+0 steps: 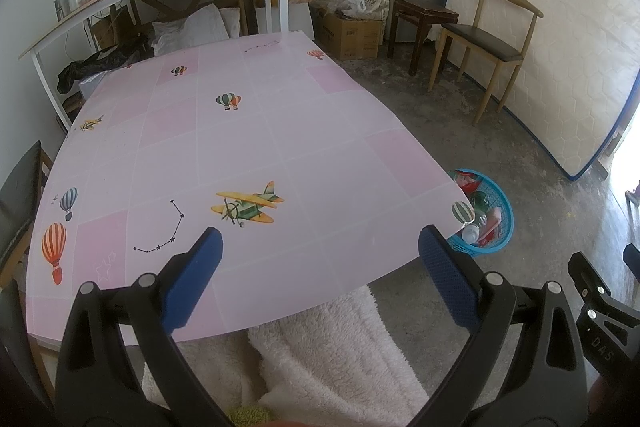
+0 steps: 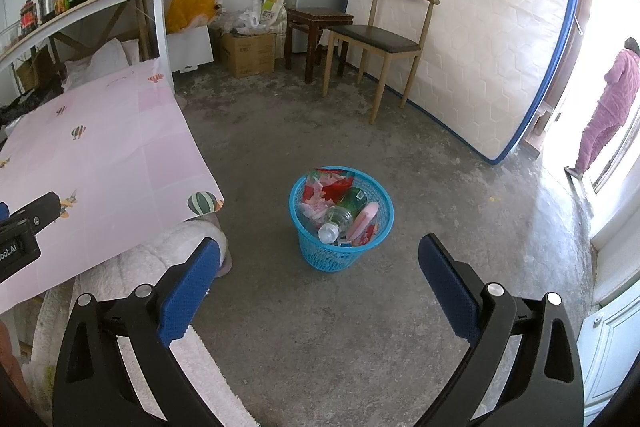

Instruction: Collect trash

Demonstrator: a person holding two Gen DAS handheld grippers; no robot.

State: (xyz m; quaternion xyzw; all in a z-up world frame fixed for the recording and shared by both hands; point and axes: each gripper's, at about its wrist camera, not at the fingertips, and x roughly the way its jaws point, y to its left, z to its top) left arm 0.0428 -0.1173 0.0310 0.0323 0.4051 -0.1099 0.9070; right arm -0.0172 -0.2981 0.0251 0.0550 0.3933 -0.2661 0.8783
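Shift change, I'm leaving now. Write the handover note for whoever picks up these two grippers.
Left gripper: open, empty, over the pink table.
Right gripper: open, empty, aimed at the floor near the blue basket.
Basket stands on the floor off the table's near corner and holds a clear bottle, a green bottle, a pink item and red wrappers.
Done: no trash visible on the tabletop.
Left: likely nothing on the table; check the floor outside these views.

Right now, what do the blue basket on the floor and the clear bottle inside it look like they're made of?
The blue basket looks like molded plastic: uniform bright color, walls a fine open lattice, smooth rolled rim. The clear bottle seems thin transparent plastic, probably a drink bottle: see-through, glossy, with a white screw cap.
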